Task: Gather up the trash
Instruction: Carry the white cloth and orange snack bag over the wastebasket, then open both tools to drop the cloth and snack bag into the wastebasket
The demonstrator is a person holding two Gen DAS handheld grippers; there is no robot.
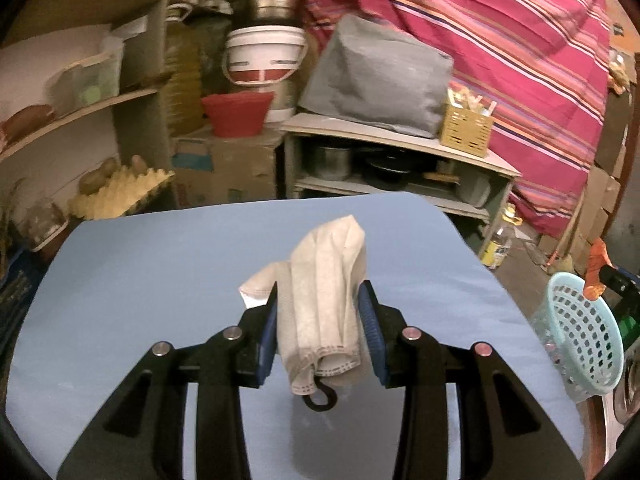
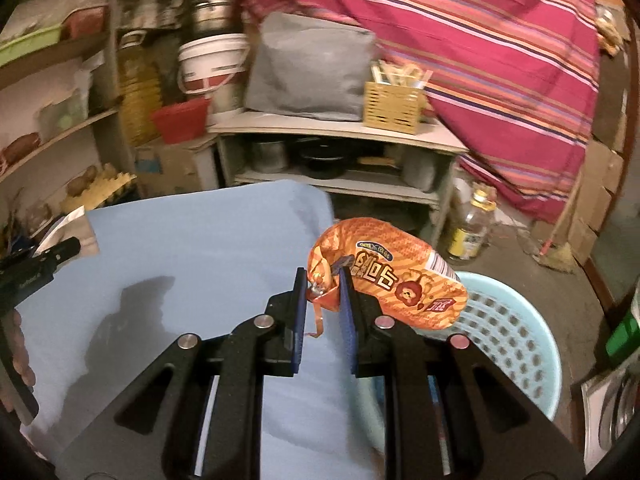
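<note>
Both tools are loaded, so the step in hand looks like the carry to the bin. The left tool [image 1: 320, 328] is clamped on a crumpled face mask [image 1: 326, 300], its pads pressing the cloth from both sides, and it holds the mask up over the blue worktop [image 1: 140, 280], with nothing else lying on the visible cloth. The right tool [image 2: 323, 300] is pinched narrow on one torn end of an orange snack wrapper [image 2: 392, 276]; most of the wrapper sticks out to the right of the jaws, above the near rim of the pale blue basket [image 2: 508, 332] that stands on the floor just past the worktop's edge. In the left view the basket [image 1: 580, 336] sits well off to the right. The wrapper seems close to a drop: the next move calls for bringing it fully over the basket's mouth and then parting the jaws. The mask has further to go, across the worktop to the same basket, and its loose folds may cling to a pad on release.
</note>
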